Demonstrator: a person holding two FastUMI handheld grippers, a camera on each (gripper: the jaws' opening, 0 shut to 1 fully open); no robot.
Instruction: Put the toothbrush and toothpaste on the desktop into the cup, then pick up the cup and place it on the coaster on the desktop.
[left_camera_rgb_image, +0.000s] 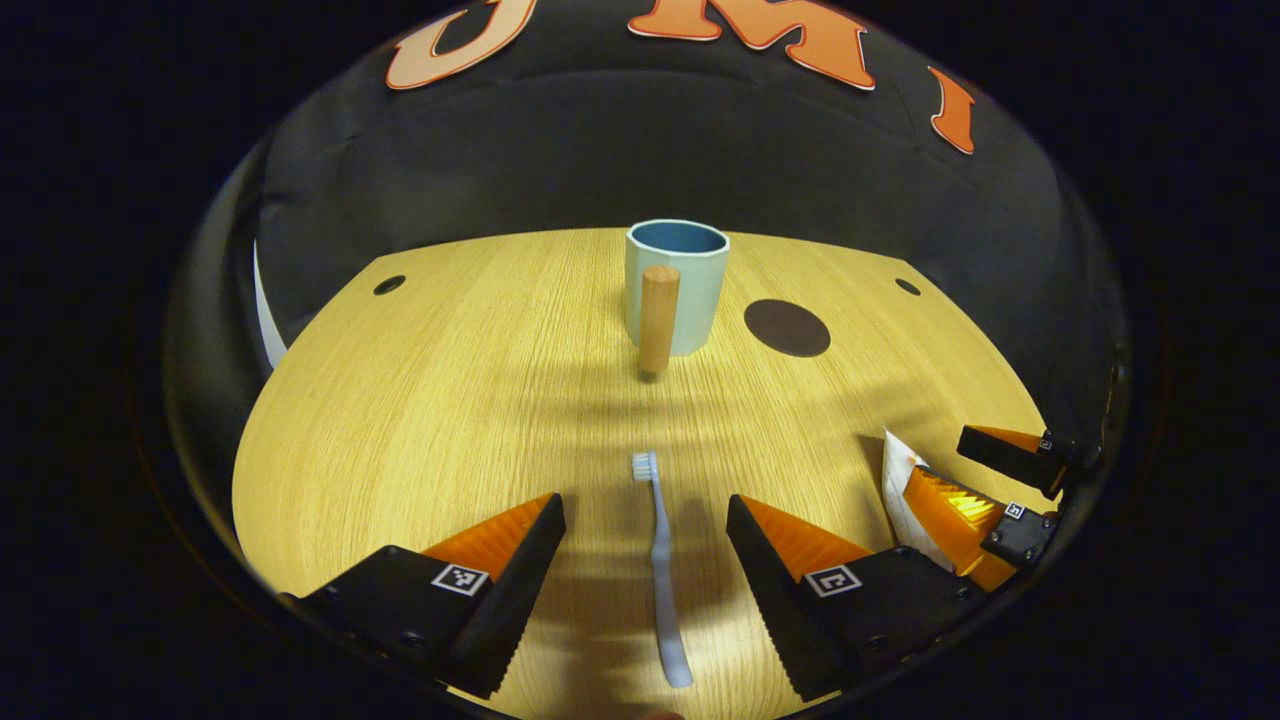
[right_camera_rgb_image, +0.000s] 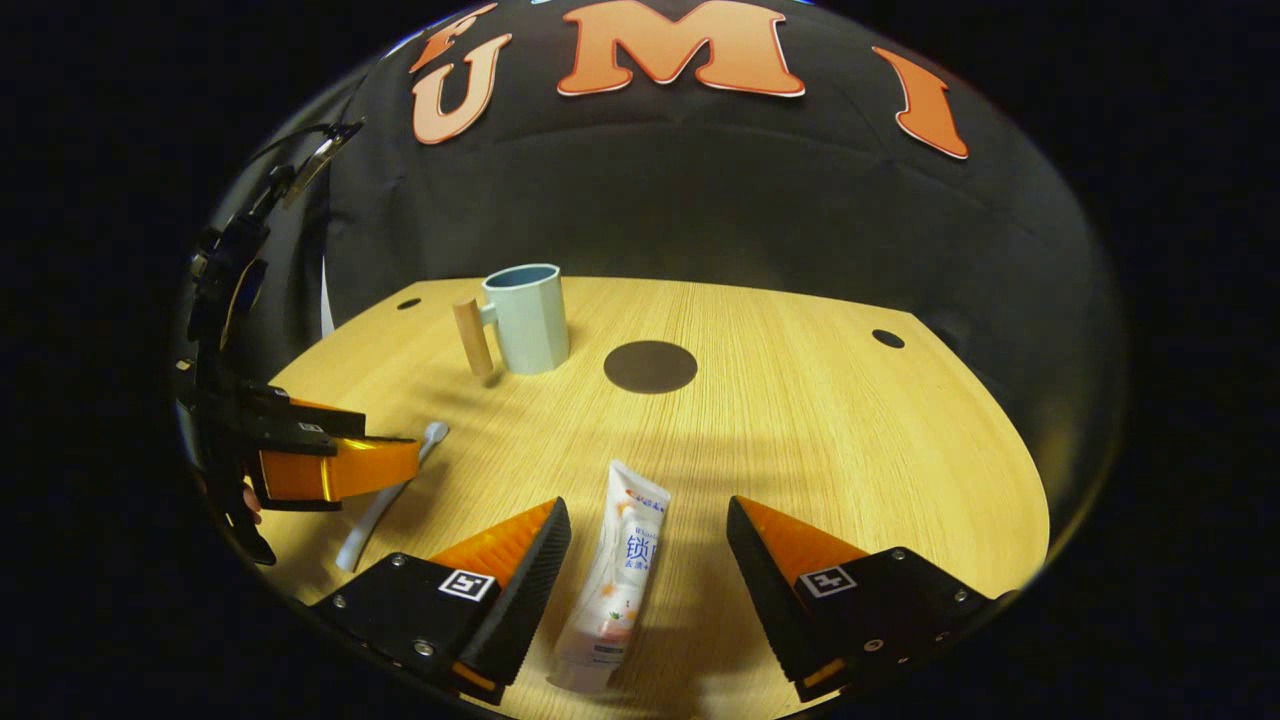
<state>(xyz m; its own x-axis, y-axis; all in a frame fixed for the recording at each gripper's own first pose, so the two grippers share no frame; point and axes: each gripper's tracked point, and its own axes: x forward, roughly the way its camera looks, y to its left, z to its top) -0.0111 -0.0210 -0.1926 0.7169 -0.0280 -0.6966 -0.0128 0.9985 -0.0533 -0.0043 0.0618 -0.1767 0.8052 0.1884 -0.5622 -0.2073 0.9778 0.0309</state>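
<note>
Wooden desktop (left_camera_rgb_image: 420, 420) against the booth's black cloth wall: my left gripper (left_camera_rgb_image: 645, 545) hangs with jaws wide apart, the toothbrush (left_camera_rgb_image: 662, 570) lying flat between them, untouched. My right gripper (right_camera_rgb_image: 648, 550) is spread just as wide astride the toothpaste (right_camera_rgb_image: 618, 580), gripping nothing. Farther back stands the pale blue cup (left_camera_rgb_image: 678, 285) with its wooden handle (left_camera_rgb_image: 658, 320), the dark round coaster (left_camera_rgb_image: 787, 328) just beside it.

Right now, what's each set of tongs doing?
Left tongs: open, astride the toothbrush, holding nothing.
Right tongs: open, astride the toothpaste, holding nothing.
</note>
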